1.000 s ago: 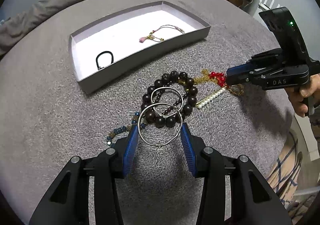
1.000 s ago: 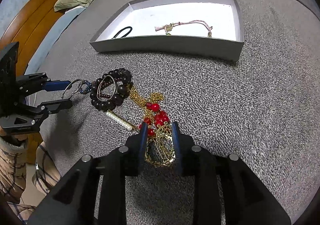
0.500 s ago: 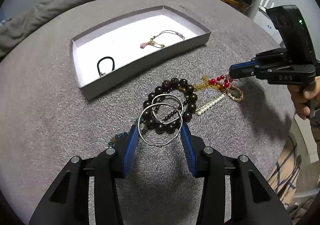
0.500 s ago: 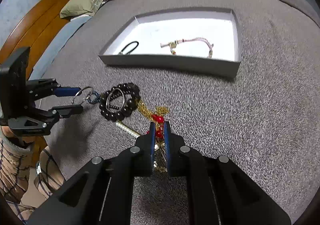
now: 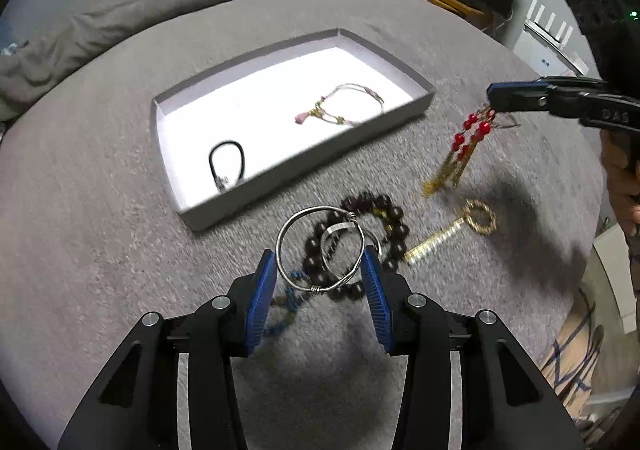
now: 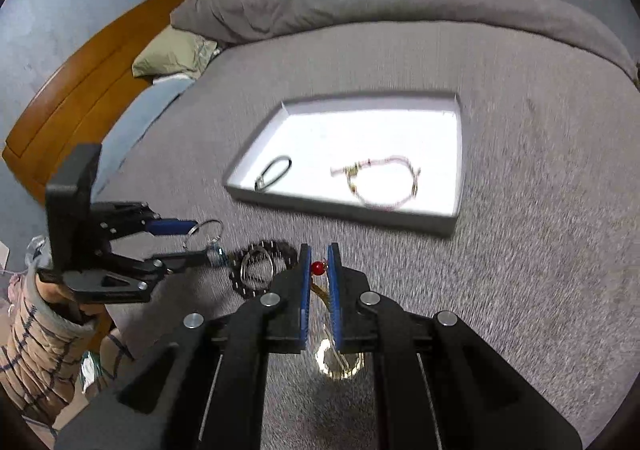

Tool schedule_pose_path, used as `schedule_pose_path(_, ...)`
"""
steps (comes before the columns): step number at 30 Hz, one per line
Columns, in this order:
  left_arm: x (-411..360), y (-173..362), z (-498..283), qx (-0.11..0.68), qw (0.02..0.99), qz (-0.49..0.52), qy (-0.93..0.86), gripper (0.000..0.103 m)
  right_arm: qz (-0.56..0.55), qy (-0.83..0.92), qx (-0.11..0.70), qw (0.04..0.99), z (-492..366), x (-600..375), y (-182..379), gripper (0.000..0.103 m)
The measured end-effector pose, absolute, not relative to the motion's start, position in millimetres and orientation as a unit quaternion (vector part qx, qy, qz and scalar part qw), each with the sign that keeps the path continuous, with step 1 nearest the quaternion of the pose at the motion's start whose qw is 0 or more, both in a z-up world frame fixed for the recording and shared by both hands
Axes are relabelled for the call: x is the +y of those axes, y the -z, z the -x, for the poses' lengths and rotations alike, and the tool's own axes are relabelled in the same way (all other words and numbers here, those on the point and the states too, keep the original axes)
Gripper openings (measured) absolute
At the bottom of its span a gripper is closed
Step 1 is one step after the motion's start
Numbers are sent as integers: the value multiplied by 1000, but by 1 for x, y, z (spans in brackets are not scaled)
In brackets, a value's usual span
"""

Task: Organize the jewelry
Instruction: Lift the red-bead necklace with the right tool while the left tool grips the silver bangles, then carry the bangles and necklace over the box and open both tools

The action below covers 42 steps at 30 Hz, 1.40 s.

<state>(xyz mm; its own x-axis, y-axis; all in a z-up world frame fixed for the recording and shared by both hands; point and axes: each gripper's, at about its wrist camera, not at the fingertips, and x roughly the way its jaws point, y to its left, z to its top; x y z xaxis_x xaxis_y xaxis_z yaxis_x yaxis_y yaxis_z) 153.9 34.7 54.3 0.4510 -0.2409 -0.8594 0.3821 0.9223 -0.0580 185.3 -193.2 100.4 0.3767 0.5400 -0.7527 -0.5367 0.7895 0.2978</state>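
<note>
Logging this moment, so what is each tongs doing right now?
Left tongs: shut on the wire hoop, lifted off the bead bracelet.
Right tongs: shut on the red-bead chain, dangling.

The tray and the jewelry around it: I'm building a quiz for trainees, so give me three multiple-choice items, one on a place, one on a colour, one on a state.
1. Where is the black hair tie?
A in the tray
B on the blanket
C in the left tool

2. What colour are the beads hanging from the right tool?
A green
B red
C white

3. The silver ring is:
A lying in the tray
B gripped by the left tool
C hidden

A: hair tie lies in the tray.
B: red beads dangle from the right tool.
B: silver ring sits between the left tool's fingers.
</note>
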Motion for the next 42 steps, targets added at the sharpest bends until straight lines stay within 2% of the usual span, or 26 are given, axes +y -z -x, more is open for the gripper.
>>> schedule_pose_path(10, 29, -69, -211, 482, 856, -70, 171, 45, -18, -318, 422, 849, -234, -180, -143, 8)
schedule_pose_path(15, 26, -66, -250, 484, 858, -63, 160, 45, -17, -307, 423, 852, -266, -170, -145, 8)
schedule_pose_path(25, 24, -31, -309, 497, 855, -59, 134, 45, -13, -266, 441, 857, -333, -152, -110, 8)
schedule_pose_path(32, 32, 1, -323, 506, 852, -54, 126, 46, 8, -241, 480, 843, -351, -144, -55, 8)
schedule_pose_path(37, 39, 0, -311, 494, 858, -59, 127, 69, 14, -229, 498, 836, -347, -146, -29, 10)
schedule_pose_path(41, 48, -12, -295, 494, 858, -49, 128, 70, -7, -238, 501, 832, -337, -155, -29, 10)
schedule_pose_path(42, 50, -15, -289, 494, 858, -45, 130, 70, -12, -241, 501, 831, -333, -157, -31, 14)
